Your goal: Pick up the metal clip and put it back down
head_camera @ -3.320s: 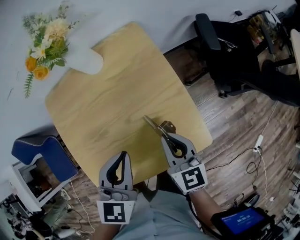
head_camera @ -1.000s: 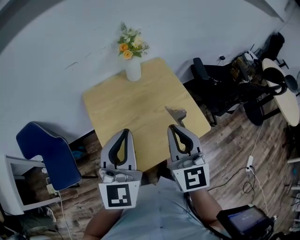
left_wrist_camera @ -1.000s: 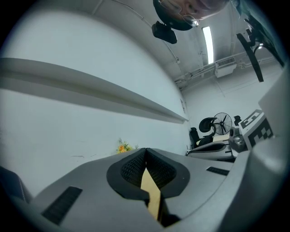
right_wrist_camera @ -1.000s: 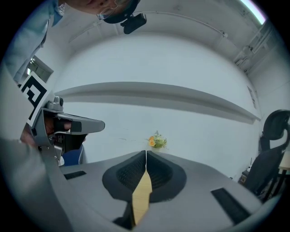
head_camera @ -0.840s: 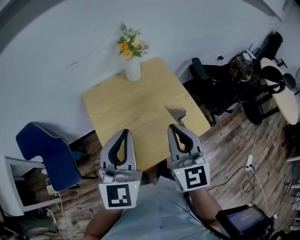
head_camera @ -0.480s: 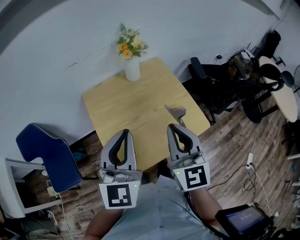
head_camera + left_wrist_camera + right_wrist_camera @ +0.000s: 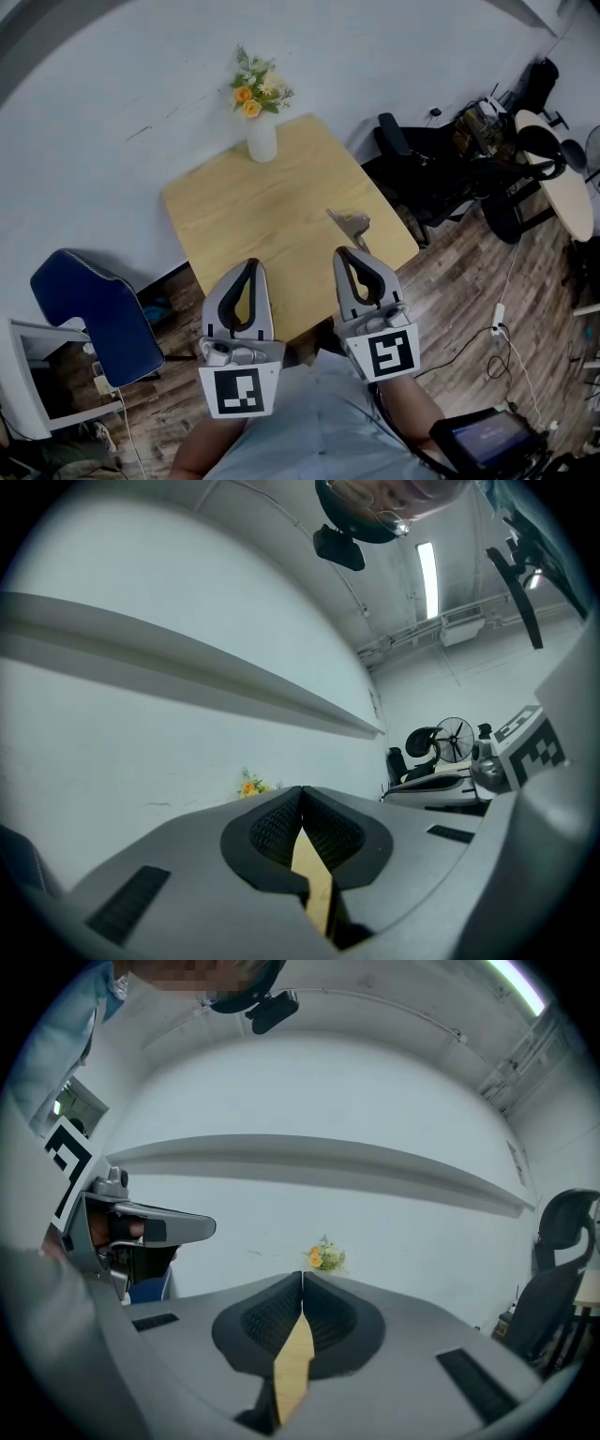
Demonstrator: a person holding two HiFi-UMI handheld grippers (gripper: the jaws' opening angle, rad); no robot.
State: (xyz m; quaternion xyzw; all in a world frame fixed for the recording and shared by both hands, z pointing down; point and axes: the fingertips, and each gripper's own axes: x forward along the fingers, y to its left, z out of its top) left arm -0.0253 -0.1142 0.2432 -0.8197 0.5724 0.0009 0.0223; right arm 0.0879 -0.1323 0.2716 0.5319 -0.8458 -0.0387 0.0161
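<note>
Pale wooden table on plank floor; small metal clip, seemingly lying free, near right edge; left gripper and right gripper closed, empty, since withdrawn.

table: light wood
vase: white, with orange flowers, at the table's far edge
blue chair: left of the table
office chair: black, right of the table

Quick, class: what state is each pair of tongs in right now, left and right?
Left tongs: closed, holding nothing.
Right tongs: closed, holding nothing; the metal clip lies on the table.
</note>
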